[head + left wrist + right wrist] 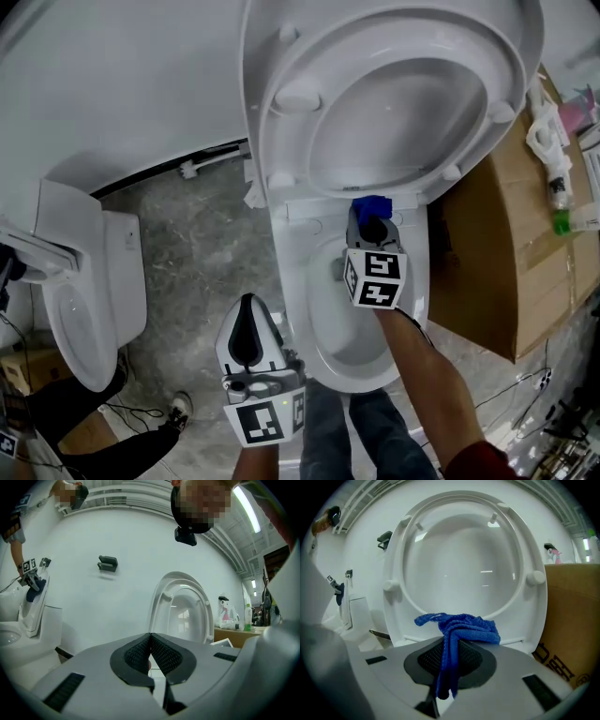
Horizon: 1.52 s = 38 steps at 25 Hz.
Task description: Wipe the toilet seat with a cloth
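Right gripper point(450, 645) jaws pinching the blue cloth point(461, 626), cloth at the lower edge of the raised toilet seat point(281, 131), left gripper point(247, 309) jaws pressed together, empty, below-left of the seat, beside the bowl point(323, 323).

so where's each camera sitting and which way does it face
Head view: on the person's head, looking steeply down at the toilet's raised seat; left tongs, right tongs, right forearm and legs show.
Left gripper view: on the left tongs, about level toward the wall and seat; shut, empty jaws show.
Right gripper view: on the right tongs, close to the seat; jaws clamp the blue cloth.
Shared: all three see the seat.
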Tool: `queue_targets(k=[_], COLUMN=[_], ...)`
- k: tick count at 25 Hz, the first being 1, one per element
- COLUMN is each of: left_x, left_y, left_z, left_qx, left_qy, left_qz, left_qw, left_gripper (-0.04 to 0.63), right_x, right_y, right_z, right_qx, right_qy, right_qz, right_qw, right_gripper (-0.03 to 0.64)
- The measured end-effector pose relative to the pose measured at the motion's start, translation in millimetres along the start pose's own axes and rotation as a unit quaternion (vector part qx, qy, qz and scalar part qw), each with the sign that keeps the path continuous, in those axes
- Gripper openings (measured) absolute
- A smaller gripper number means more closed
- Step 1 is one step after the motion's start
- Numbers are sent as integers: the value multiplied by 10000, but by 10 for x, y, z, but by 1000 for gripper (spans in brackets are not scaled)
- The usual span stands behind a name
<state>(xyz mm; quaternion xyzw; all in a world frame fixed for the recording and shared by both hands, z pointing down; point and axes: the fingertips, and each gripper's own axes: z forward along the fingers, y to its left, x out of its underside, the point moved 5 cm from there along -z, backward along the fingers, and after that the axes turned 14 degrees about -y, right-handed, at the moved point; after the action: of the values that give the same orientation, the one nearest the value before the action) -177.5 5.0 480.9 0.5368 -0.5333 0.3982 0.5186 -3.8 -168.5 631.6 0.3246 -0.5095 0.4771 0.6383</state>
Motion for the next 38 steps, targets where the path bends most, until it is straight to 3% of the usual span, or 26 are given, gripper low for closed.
queue_targets(k=[9, 11, 13, 16, 18, 21, 26, 33, 38], left_x=[-123, -160, -191, -226, -252, -308, -460, -686, -893], left_y=[361, 437, 497, 551, 571, 584, 557, 451, 405], left_z=[-114, -134, -141, -154, -172, -188, -240, -258, -234], left_qx=[-176, -209, -254, -302, -310, -308, -338, -298, -250], left_qy=[17, 9, -19, -31, -12, -8, 24, 85, 123], left_qz=[99, 121, 118, 92, 90, 91, 47, 1, -15], left_qw=[9998, 9997, 9996, 9995, 9995, 9995, 9994, 9995, 9996], left_gripper=[15, 15, 15, 15, 15, 15, 15, 15, 15], right_x=[-10, -3, -5, -52, -89, -218, -544, -981, -1381], right_y=[640, 808, 922, 989, 996, 1039, 1093, 1166, 1179], right_z=[125, 180, 258, 284, 233, 147, -1, -177, -215], right_qx=[-264, -395, -401, -218, -80, -75, -29, -100, -356], right_qy=[18, 54, 76, -57, -218, -474, -770, -907, -1047], right_qz=[482, 952, 1960, 3471, 4149, 4770, 5402, 5881, 5924], right_qw=[9985, 9947, 9798, 9376, 9096, 8776, 8380, 8036, 7980], right_gripper=[60, 60, 60, 60, 60, 60, 60, 60, 60])
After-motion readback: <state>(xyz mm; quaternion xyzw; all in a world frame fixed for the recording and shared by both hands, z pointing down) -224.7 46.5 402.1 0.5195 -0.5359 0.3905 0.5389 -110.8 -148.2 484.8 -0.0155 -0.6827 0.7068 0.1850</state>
